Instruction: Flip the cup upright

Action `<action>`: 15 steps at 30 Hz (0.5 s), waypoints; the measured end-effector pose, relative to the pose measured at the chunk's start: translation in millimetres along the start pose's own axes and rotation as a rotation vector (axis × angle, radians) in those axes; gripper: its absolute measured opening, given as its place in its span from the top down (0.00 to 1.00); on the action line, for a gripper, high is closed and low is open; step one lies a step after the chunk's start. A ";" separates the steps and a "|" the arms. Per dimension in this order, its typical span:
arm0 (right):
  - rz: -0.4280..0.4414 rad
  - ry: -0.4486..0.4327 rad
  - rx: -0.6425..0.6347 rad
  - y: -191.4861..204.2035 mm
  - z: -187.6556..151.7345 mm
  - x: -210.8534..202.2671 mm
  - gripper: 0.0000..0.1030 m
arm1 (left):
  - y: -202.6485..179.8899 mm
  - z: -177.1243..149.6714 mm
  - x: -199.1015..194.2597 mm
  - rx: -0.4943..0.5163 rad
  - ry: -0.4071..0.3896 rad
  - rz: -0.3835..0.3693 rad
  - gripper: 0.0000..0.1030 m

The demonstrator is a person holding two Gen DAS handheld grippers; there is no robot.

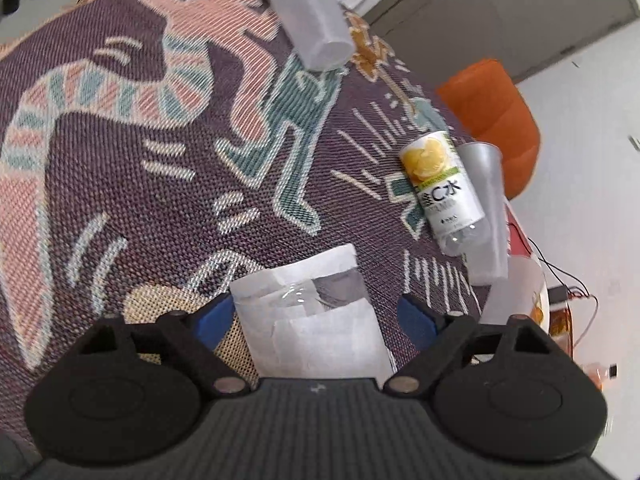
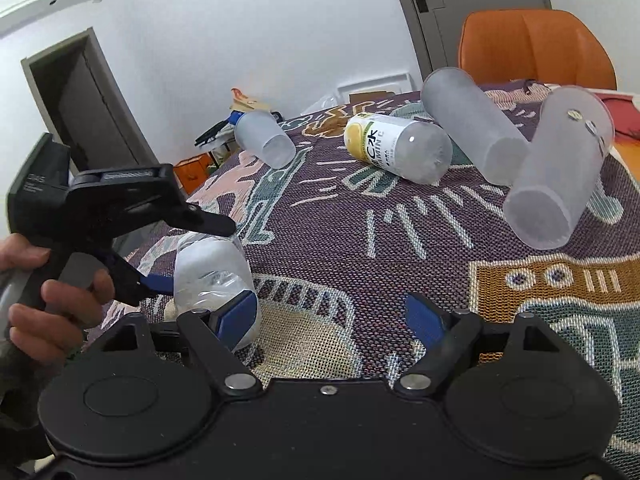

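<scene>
Several frosted plastic cups lie on their sides on the patterned cloth: one far left (image 2: 264, 140), one behind the bottle (image 2: 476, 128), one at the right (image 2: 560, 176). In the left wrist view two show, one at the top (image 1: 308, 12) and one by the bottle (image 1: 486, 212). A white-labelled clear bottle (image 1: 316, 320) lies between the fingers of my left gripper (image 1: 320, 316), whose jaws stand wide around it; the right wrist view shows it too (image 2: 212, 276). My right gripper (image 2: 332, 316) is open and empty, just right of that bottle.
A lemon-label bottle (image 2: 396, 148) lies on its side mid-table, also in the left wrist view (image 1: 440, 184). An orange chair (image 2: 536, 48) stands behind the table. Clutter sits at the far left edge (image 2: 240, 108). The cloth's edge drops off at the right (image 1: 520, 264).
</scene>
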State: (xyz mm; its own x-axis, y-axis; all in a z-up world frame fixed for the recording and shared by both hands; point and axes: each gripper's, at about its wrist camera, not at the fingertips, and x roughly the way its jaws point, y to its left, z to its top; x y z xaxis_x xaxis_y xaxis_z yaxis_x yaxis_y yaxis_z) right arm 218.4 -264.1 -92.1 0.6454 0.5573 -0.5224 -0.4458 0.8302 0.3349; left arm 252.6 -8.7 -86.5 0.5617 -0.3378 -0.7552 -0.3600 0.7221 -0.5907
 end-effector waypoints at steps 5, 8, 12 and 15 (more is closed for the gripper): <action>0.002 -0.007 0.021 -8.5 -2.8 -1.6 0.20 | 0.5 4.7 10.1 -0.042 0.006 0.022 0.20; 0.005 -0.011 0.031 -10.4 -3.3 -2.1 0.20 | -0.2 7.8 11.6 -0.049 -0.001 0.039 0.30; 0.009 -0.017 0.032 -7.7 -4.4 -3.8 0.20 | 1.4 9.2 10.9 -0.048 -0.007 0.035 0.34; 0.012 -0.021 0.031 -4.9 -4.9 -5.8 0.20 | 0.8 8.0 1.9 -0.026 -0.038 0.028 0.35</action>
State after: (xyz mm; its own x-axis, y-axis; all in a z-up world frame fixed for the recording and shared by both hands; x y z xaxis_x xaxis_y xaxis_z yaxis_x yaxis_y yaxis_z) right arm 213.8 -271.5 -94.5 0.6535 0.5669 -0.5016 -0.4344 0.8235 0.3649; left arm 259.4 -3.9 -86.1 0.5789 -0.2938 -0.7607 -0.3948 0.7152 -0.5767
